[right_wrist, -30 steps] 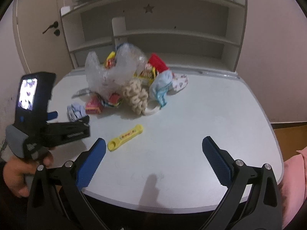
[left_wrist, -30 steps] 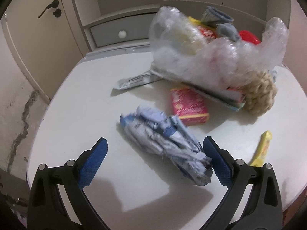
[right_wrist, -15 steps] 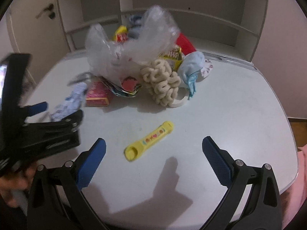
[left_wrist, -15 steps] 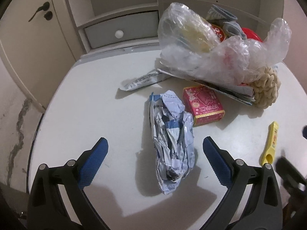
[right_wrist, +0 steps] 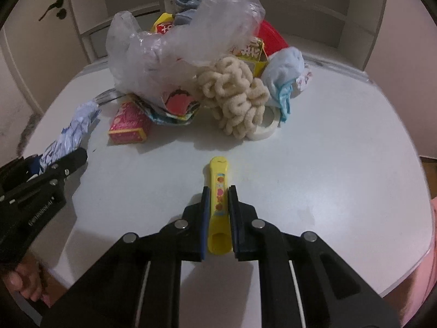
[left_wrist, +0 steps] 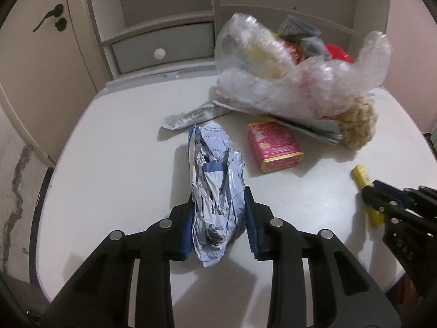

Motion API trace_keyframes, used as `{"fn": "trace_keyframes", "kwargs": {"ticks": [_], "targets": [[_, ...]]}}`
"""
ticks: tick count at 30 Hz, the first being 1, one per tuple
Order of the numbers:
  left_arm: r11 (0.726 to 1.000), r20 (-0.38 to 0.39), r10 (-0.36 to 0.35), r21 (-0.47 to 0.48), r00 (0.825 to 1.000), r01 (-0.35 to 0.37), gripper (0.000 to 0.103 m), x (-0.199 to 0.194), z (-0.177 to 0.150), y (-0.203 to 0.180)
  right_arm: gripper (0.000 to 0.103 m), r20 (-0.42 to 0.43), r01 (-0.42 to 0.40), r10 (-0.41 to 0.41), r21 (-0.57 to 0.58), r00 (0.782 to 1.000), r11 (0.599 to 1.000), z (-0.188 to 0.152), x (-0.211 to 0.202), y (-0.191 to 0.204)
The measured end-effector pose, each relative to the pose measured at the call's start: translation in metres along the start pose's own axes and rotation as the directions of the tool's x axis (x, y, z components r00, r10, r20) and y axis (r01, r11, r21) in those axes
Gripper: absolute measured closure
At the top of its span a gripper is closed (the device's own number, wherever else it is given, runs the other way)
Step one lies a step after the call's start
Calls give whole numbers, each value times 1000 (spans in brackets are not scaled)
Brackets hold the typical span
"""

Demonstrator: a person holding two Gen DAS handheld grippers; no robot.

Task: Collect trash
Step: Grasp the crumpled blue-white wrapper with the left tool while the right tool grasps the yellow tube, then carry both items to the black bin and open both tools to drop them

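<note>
On the white table point(left_wrist: 114, 147), the left gripper point(left_wrist: 220, 218) is closing on a crumpled blue-and-white wrapper point(left_wrist: 215, 188), its blue pads pressed against both sides of the near half while the far end lies on the tabletop pointing toward the clear plastic bag point(left_wrist: 286, 82). The right gripper point(right_wrist: 218, 210) is likewise closing on a yellow plastic stick point(right_wrist: 219, 196), which lies flat on the table with the pads against its two long sides and its far tip reaching toward the bag. The bag slumps at the back of the table over a heap of packaging; a pink box point(left_wrist: 274, 147) sits just in front of it, between the wrapper and the stick. A cream looped cloth point(right_wrist: 235, 101) leans against the bag's right side, with a roll of white tape point(right_wrist: 266, 128) under its edge.
</note>
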State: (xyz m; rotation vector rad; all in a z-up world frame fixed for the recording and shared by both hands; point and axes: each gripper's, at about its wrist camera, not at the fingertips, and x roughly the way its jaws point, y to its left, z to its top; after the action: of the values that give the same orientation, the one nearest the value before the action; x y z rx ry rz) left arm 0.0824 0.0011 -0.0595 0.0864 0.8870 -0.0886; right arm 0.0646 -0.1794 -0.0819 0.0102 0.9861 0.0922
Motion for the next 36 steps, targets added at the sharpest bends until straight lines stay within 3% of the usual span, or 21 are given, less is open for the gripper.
{"fn": "trace_keyframes", "kwargs": {"ticks": [4,7,12,15,19,21,25,27,31,36], "targets": [[998,33,-38,49,999,36,73,-24,1,-24,89,47,4,-5,20,999,1000,-10,-24,-37],[988,57,-107,122,993,100,73,-40,1,-65,89,101,47,-56,85,993,995,-23,-55,-92],[921,63,-300,280,952,272,73,-60,-2,-170,90,147,174,-216,256,965,951,-60,-99,-197],[836,38,-426,398,904,377,73,-77,-14,-250,89,122,252,-322,393,939,884,-92,-120,-273],[710,-49,-547,502,836,494,73,-91,-37,-337,89,24,322,-407,570,913,756,-155,-129,-368],[629,-105,-600,551,793,549,73,-97,-55,-385,89,-23,341,-419,622,908,705,-181,-125,-399],[516,-216,-631,600,745,611,73,-89,-90,-456,89,-131,360,-386,705,913,611,-238,-101,-453],[480,-273,-626,603,730,637,73,-74,-103,-481,89,-179,372,-361,718,915,588,-256,-87,-471],[449,-340,-589,616,733,647,73,-39,-122,-525,89,-241,363,-283,748,928,556,-299,-67,-494],[455,-414,-531,596,739,662,73,7,-126,-541,89,-278,326,-172,786,945,525,-328,-44,-503]]}}
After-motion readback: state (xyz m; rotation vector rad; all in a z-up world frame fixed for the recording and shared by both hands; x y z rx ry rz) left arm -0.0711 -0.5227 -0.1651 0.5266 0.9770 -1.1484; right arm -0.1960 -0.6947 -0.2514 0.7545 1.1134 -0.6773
